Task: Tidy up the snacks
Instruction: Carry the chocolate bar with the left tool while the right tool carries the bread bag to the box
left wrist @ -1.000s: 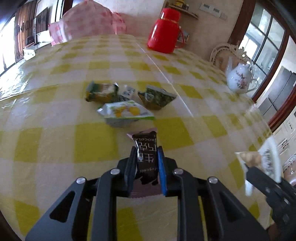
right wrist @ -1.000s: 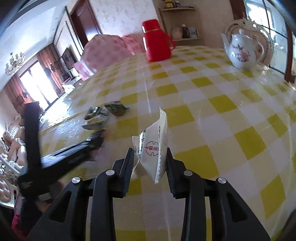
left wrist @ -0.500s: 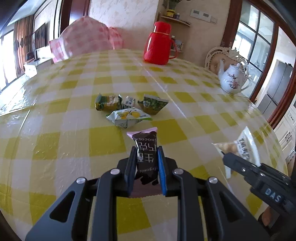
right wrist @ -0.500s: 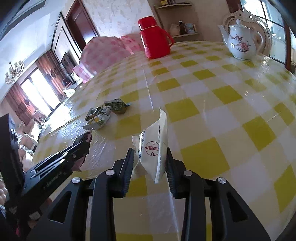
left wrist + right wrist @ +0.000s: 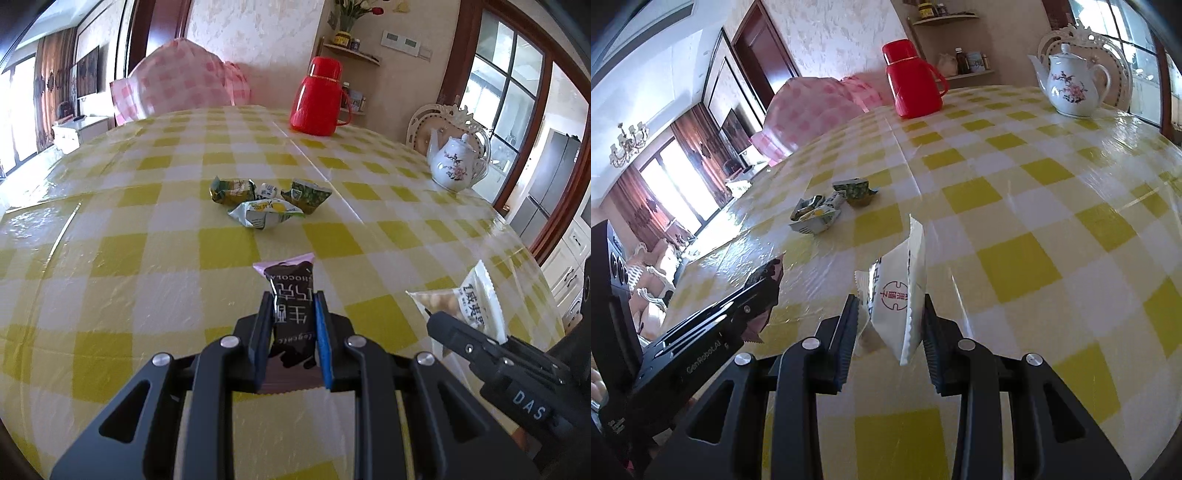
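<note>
The table, covered in a glossy yellow-and-white checked cloth under clear film, carries a red plastic thermos jug at its far side, which serves as landmark. To the right of the jug stands a white porcelain teapot with pink blossoms.

Nearer than the jug, toward the middle of the table, lies a small heap of green and white foil snack packets, touching one another. They look light, crinkly and slippery; the crimped ends seem the safest hold.

The right gripper has its jaws closed on a white plastic snack pouch with a red round emblem, held on edge, well nearer than the jug. From the left wrist view its clear side shows pale round pieces and Chinese characters I cannot read surely. It is probably soft, with brittle contents, so light pressure suits it.

The left gripper has its jaws closed on a dark brown chocolate bar wrapper with pink ends, gripped mid-body. It reads "CHOCOLA…", Chinese characters, and what looks like "Elegantc". Gripper bodies read "DAS" and "GenRobot.AI".
</note>
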Tool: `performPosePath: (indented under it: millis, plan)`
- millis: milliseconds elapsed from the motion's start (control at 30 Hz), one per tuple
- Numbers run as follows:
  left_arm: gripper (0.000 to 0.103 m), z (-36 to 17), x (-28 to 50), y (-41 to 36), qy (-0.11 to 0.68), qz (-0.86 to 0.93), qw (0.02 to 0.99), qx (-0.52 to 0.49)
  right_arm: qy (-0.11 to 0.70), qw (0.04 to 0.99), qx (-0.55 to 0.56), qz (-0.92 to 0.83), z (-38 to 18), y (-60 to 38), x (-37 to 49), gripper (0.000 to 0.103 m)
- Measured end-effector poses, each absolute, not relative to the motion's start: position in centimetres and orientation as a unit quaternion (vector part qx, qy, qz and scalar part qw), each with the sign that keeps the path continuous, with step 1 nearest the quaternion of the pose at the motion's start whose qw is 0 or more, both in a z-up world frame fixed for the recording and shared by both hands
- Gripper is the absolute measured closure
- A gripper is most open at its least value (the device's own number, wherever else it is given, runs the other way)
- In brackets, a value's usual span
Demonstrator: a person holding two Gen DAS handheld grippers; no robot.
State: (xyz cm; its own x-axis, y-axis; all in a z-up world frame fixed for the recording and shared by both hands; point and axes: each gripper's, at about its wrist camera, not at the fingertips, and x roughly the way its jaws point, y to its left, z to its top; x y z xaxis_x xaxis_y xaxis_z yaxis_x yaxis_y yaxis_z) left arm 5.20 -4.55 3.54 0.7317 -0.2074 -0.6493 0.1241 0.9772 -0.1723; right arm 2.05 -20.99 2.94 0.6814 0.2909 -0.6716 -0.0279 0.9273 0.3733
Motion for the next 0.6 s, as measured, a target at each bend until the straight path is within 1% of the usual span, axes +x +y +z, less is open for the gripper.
performPosePath:
  millis: [233, 600]
  plan:
    - [0.081, 3.6, 2.6, -3.4, 0.345, -0.087, 0.931, -0.081, 0.377, 0.903, 0.181, 0.097, 3.3, -20.6, -0.8, 0.069]
    - [0.081, 5.2, -3.8, -0.5, 0.306, -0.096, 0.939, -0.125, 0.365, 0.902, 0.183, 0.142, 3.6, -17.8, -5.4, 0.069]
